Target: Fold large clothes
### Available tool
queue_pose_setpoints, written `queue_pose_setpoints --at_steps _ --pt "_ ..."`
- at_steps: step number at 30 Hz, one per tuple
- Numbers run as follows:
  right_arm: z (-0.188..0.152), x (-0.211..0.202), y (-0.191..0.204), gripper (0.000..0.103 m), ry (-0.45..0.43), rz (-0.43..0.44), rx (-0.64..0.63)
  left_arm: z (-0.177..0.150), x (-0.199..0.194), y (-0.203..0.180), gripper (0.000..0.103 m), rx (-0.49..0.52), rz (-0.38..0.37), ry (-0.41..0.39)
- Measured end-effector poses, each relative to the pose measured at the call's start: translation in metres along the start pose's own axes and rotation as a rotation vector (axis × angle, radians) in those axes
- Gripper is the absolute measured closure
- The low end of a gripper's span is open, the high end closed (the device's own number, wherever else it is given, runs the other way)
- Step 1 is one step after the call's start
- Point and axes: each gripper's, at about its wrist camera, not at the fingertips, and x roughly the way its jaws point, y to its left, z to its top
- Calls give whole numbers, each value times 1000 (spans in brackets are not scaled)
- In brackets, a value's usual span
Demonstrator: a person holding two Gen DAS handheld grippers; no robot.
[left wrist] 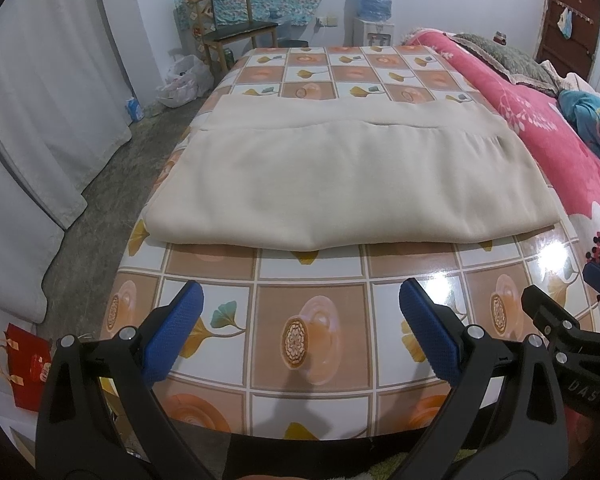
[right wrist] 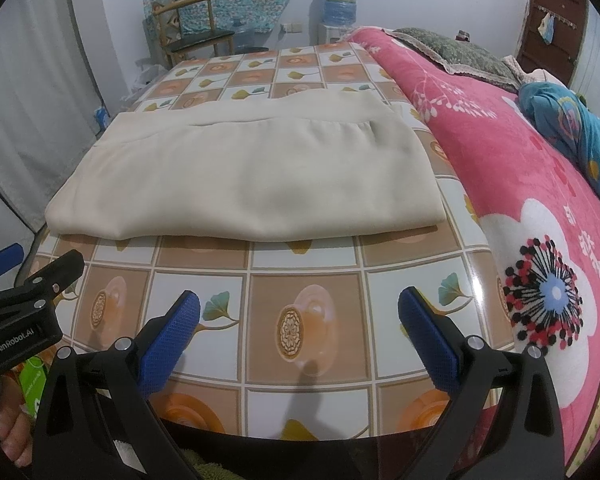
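While both tongs hang above the near edge of the tabletop (left wrist: 312, 268), one cream garment (left wrist: 340, 176) lies folded flat on the middle of it, well apart from either tool. Left tongs (left wrist: 300, 312): released, two blue pads spread wide, nothing between them. Right tongs (right wrist: 299, 312): likewise released, two blue pads wide apart and empty. Each tool shows at the edge of the other's view, so the two sit side by side.

The garment shows one straight fold edge facing the tongs and two layers, the upper one ending short of the far edge, so that a strip of the lower layer is exposed. It lies wholly on the tiled-pattern cloth.

Surroundings, counted: one pink floral blanket (right wrist: 520, 184) along the tabletop's right side; one wooden chair (left wrist: 228, 28) at the far wall; one water dispenser (left wrist: 374, 12) with one blue bottle; one red bag (left wrist: 26, 368) on the floor at left.
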Motion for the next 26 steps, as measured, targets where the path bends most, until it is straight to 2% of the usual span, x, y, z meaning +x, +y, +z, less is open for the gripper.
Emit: queue_pose_setpoints --at_steps 26 --pt "1 0 2 6 2 -2 -1 1 1 2 8 -4 -2 1"
